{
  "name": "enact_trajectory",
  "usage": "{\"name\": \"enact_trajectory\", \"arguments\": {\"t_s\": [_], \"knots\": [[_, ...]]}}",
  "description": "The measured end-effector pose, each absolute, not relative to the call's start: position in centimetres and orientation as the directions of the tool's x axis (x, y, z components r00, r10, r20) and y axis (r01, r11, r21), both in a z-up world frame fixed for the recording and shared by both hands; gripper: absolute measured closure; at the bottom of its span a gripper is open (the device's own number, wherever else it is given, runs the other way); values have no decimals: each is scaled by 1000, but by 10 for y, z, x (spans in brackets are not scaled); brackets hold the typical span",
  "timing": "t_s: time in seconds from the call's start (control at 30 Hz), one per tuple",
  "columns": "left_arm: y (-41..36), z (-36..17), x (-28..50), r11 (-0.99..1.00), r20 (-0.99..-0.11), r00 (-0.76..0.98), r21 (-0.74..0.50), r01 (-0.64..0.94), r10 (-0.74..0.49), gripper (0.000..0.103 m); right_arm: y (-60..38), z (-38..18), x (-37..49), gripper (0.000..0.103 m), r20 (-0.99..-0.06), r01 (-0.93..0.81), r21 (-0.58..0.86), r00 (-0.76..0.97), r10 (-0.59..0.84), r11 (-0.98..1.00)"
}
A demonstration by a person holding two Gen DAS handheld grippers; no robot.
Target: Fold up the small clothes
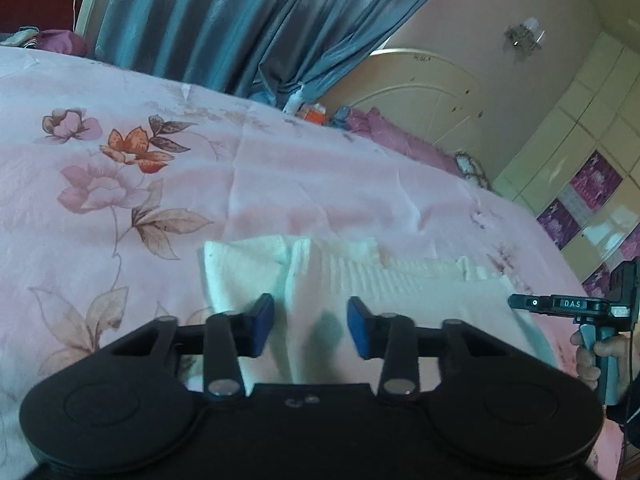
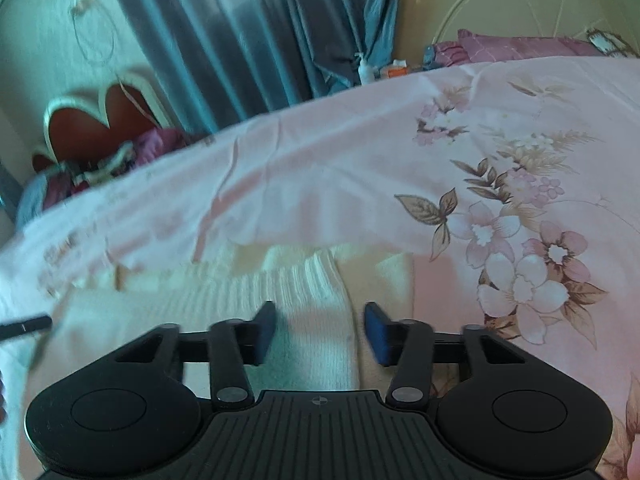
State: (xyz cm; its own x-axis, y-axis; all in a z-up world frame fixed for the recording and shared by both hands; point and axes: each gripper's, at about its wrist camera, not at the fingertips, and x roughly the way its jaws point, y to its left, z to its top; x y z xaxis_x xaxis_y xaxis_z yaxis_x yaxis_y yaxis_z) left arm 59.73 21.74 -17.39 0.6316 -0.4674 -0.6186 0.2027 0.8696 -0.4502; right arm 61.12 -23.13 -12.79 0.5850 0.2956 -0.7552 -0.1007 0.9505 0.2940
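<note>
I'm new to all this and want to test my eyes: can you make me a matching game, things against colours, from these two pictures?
Things:
1. Garment
2. Curtain
3. Bedsheet
4. Pillow

Colours:
A. blue-grey
B. purple
C. white
D. pink with flowers

Pairs: 1-C, 2-A, 3-D, 4-B

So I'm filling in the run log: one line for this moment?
left gripper: open over white garment | right gripper: open over garment | surface: floral bedsheet
</note>
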Motion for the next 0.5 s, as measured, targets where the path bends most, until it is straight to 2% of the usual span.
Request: {"name": "enact_trajectory", "arguments": {"t_s": [0.03,0.1,0.13,0.17,0.2,0.5], "knots": [[217,-176,601,866,-627,616,-458,204,-476,81,-230,-128,611,64,-756,-111,284,585,293,952],[216,-179,605,856,-630,601,-473,206,-493,85,-228,-128,611,68,-756,-122,271,587,290,955],[216,-180,606,856,-631,598,-473,208,-494,91,-228,-128,611,75,-755,-128,268,588,291,955],[216,-180,606,856,-629,599,-471,213,-495,97,-228,-129,612,92,-753,-133,264,590,291,955],[216,-180,605,855,-623,605,-469,219,-496,100,-228,-128,611,98,-751,-139,259,593,290,956],[205,-155,596,880,-546,700,-385,279,-460,100,-229,-110,600,101,-669,-139,217,699,251,966]]}}
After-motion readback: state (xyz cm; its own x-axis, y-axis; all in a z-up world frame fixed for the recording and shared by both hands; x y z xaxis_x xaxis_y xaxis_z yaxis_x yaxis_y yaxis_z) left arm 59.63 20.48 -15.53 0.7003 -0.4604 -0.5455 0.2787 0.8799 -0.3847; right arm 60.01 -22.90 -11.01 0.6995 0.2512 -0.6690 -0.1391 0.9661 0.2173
